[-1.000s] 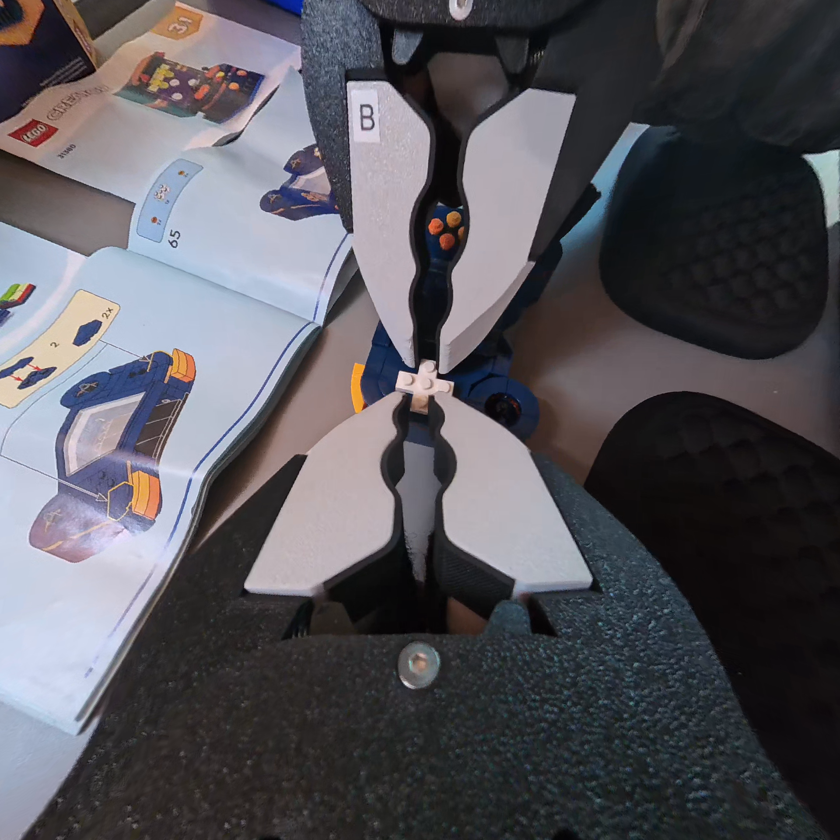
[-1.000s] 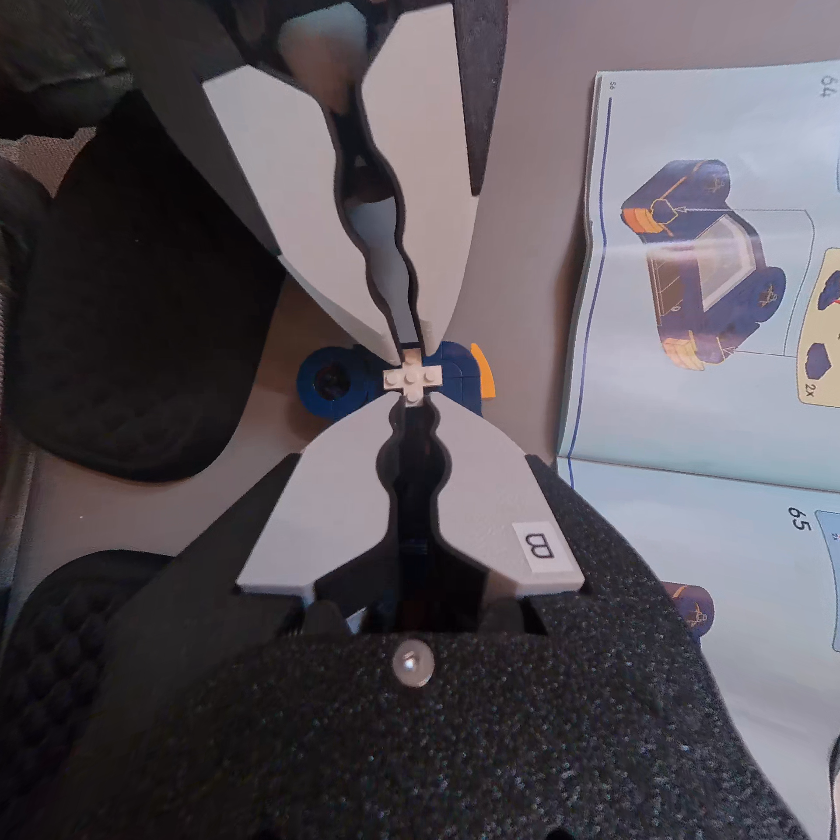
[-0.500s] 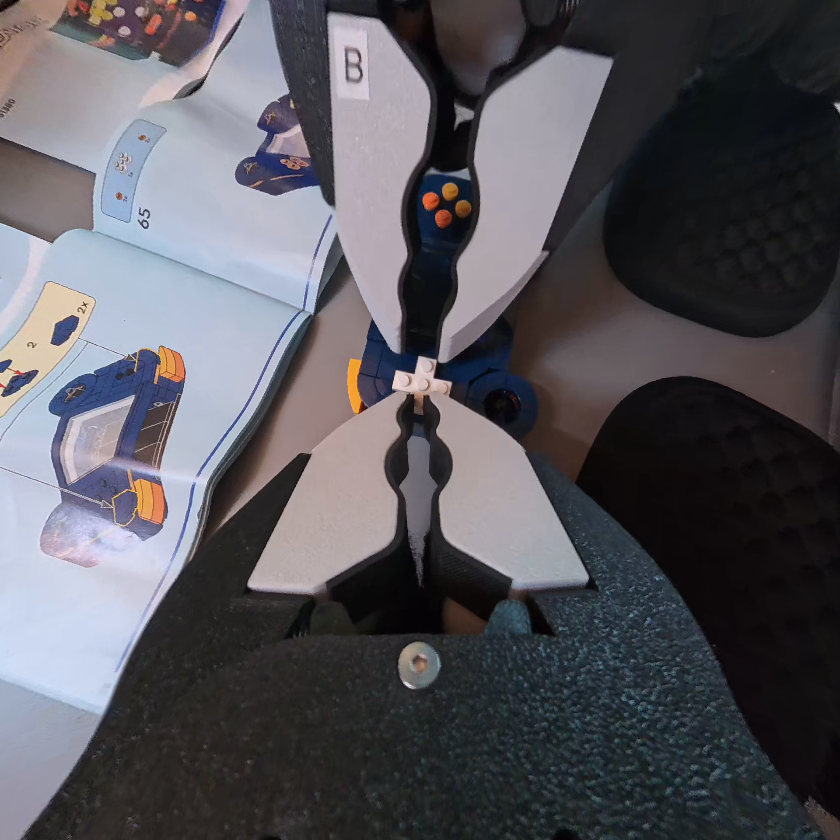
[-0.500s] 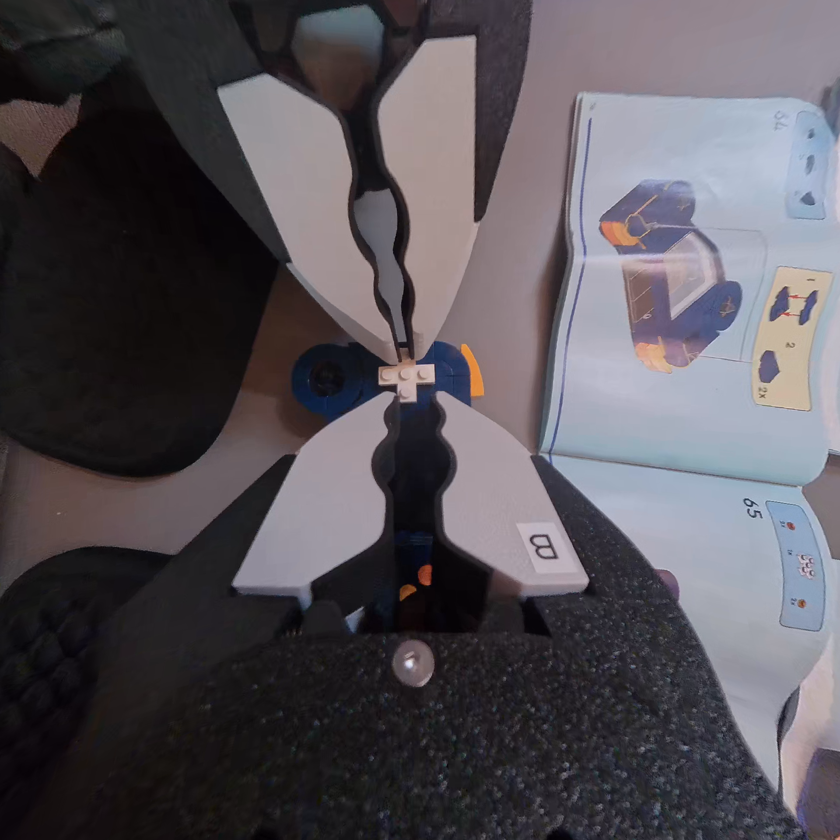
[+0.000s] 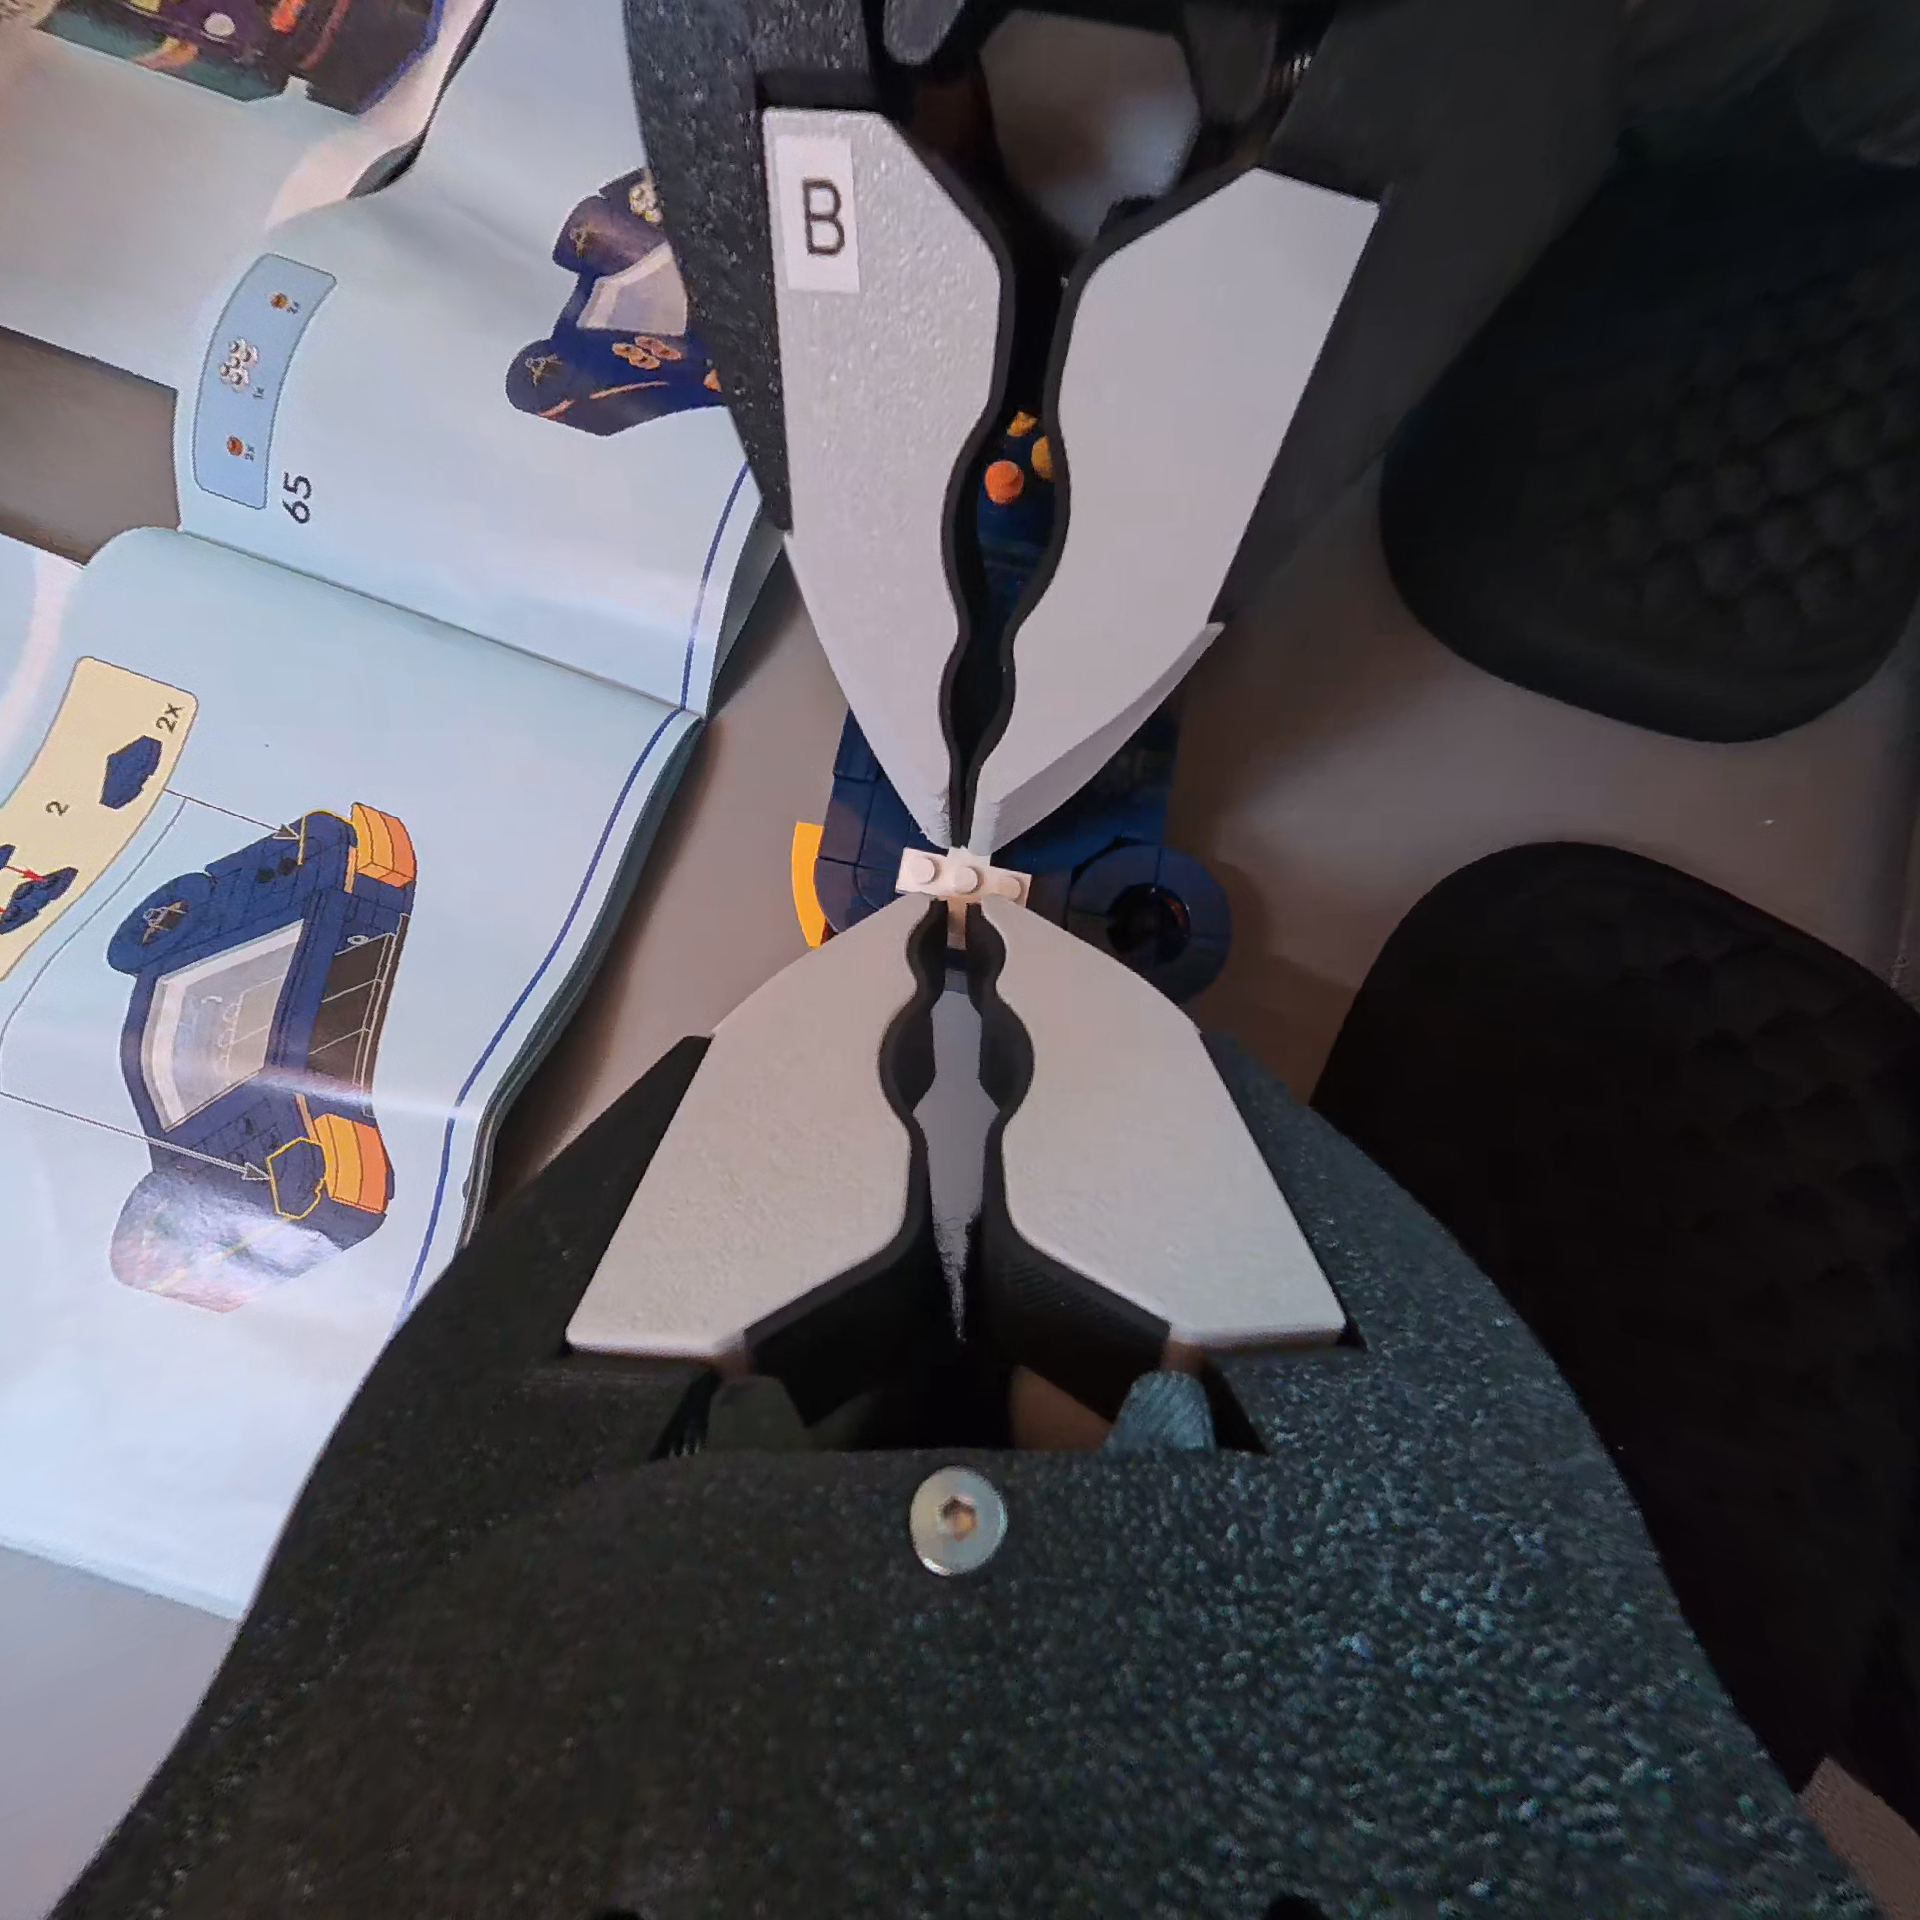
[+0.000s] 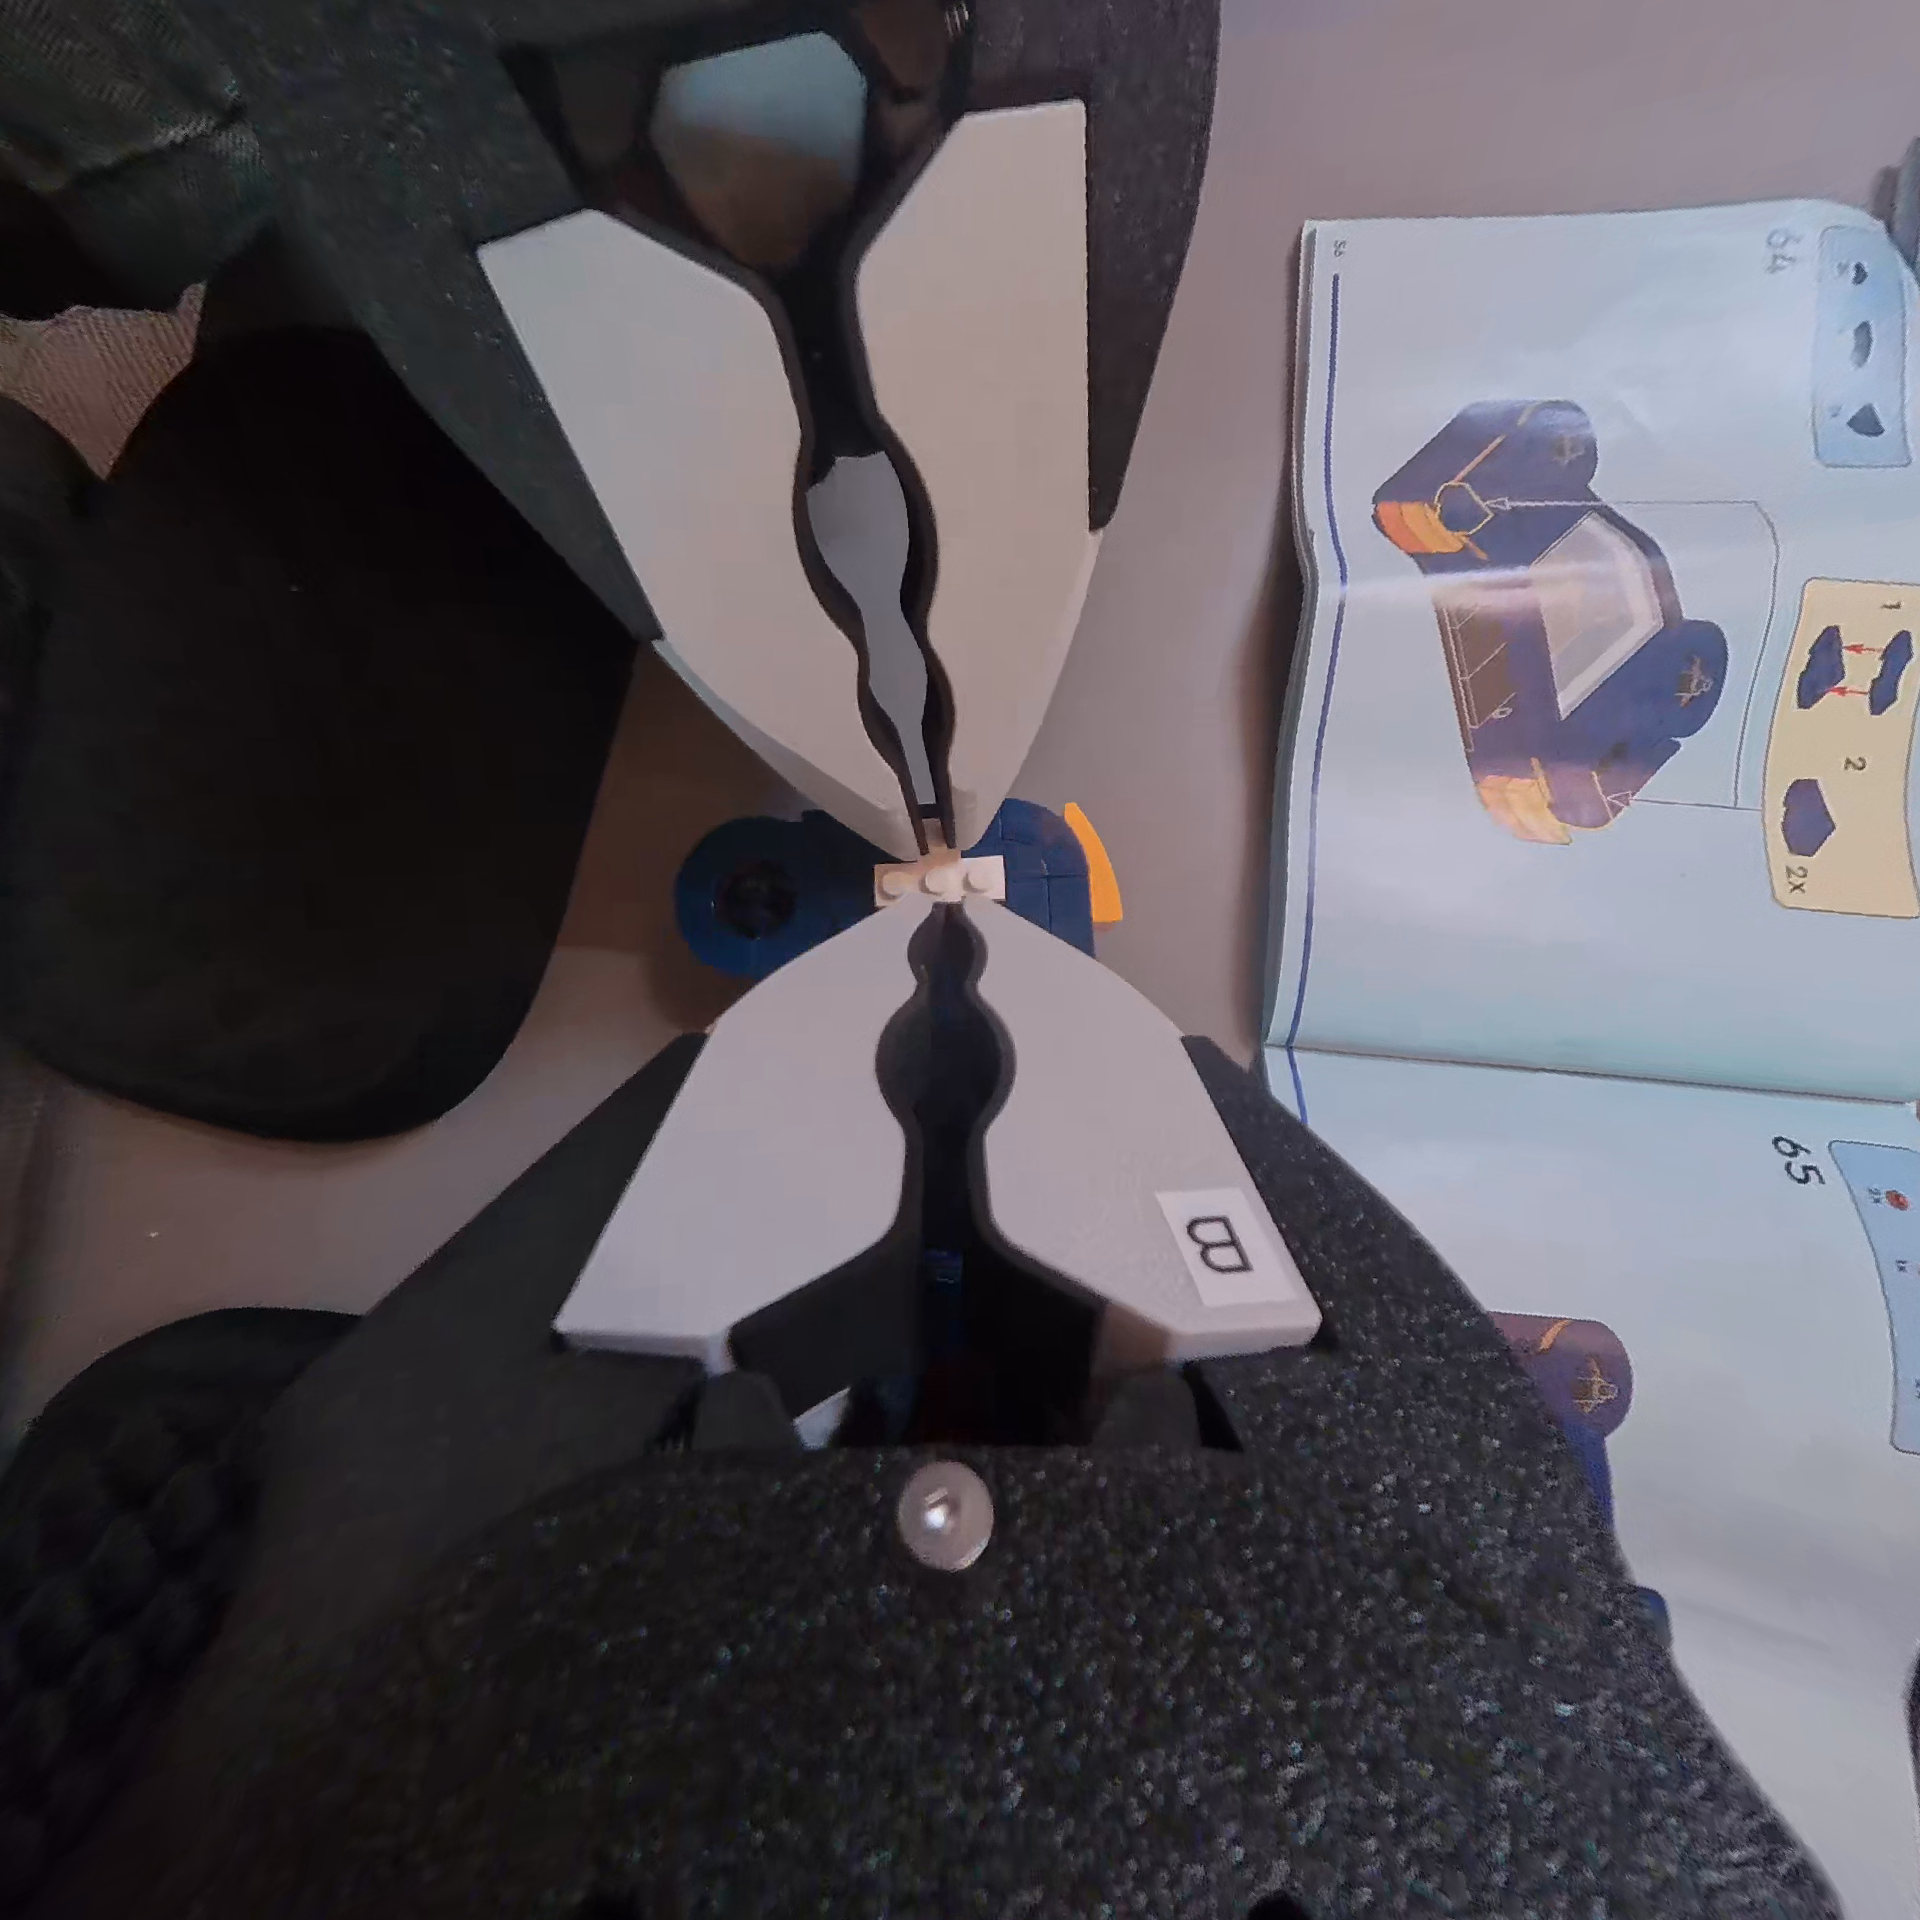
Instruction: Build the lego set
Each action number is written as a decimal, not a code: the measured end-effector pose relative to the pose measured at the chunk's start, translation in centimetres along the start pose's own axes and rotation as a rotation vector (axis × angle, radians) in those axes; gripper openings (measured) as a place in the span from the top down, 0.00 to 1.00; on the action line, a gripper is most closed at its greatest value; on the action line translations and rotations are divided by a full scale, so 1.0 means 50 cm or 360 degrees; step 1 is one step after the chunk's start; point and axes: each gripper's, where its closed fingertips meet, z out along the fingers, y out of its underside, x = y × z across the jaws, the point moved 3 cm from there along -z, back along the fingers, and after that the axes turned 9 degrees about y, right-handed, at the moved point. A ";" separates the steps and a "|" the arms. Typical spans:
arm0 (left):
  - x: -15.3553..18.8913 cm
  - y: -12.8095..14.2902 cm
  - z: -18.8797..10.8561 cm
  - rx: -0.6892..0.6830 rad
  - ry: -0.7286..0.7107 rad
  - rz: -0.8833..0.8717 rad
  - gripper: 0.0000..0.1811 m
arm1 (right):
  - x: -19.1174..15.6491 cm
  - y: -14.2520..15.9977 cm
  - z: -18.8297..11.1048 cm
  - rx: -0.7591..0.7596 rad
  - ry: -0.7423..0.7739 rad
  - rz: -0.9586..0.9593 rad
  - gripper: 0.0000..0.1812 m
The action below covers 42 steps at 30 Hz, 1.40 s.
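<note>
Pinching one arm of the small white cross plate (image 5: 964,878) with my left gripper (image 5: 958,920), I feel how light, stiff and slick it is; only the thin edges offer purchase. My right gripper (image 6: 940,914) is clenched on the opposite arm, tip to tip. Beneath sits the dark blue lego model (image 5: 1132,904) on the table (image 5: 1299,748), instruction booklet (image 5: 312,935) beyond.

A plain grey-beige tabletop (image 5: 1309,727) fills the background, lit softly from one side; two black padded cushions with a dimpled honeycomb texture (image 5: 1662,499) lie on it
</note>
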 end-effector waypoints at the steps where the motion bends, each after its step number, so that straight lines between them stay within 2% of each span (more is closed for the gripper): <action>1: 0.000 0.000 0.000 0.0000 0.0007 -0.0017 0.98 | 0.000 0.000 0.000 0.0002 -0.0005 0.0019 1.00; 14: -0.001 0.003 0.001 0.0066 0.0045 -0.0062 0.98 | -0.002 -0.003 0.006 -0.0036 0.0101 -0.0046 1.00; 21: 0.001 0.000 0.002 -0.0038 -0.0027 -0.0018 0.98 | -0.009 -0.005 0.006 -0.0073 0.0218 -0.0139 1.00; 24: 0.002 0.000 0.002 -0.0016 -0.0048 0.0051 0.94 | -0.007 -0.003 -0.002 0.0081 0.0161 -0.0074 0.99; 25: 0.005 0.003 0.000 0.0002 -0.0033 0.0035 0.93 | -0.003 -0.002 -0.018 0.0148 0.0136 0.0004 0.91; 27: 0.017 0.003 -0.013 0.0101 0.0001 0.0001 0.92 | 0.002 -0.007 -0.059 0.0327 0.0114 0.0120 0.90; 29: 0.018 0.004 -0.027 0.0176 -0.0017 -0.0012 0.93 | 0.001 0.007 -0.073 0.0315 0.0154 0.0096 0.92; 33: 0.011 -0.007 -0.035 0.0263 -0.0081 0.0024 0.95 | -0.019 0.011 -0.041 0.0245 0.0155 -0.0016 0.94; 37: 0.004 0.001 -0.011 0.0172 -0.0033 0.0026 0.95 | -0.016 0.010 -0.006 0.0184 0.0096 -0.0003 0.92; 42: 0.004 0.009 -0.001 0.0132 0.0002 0.0049 0.98 | -0.010 0.007 0.004 0.0168 0.0111 -0.0015 0.97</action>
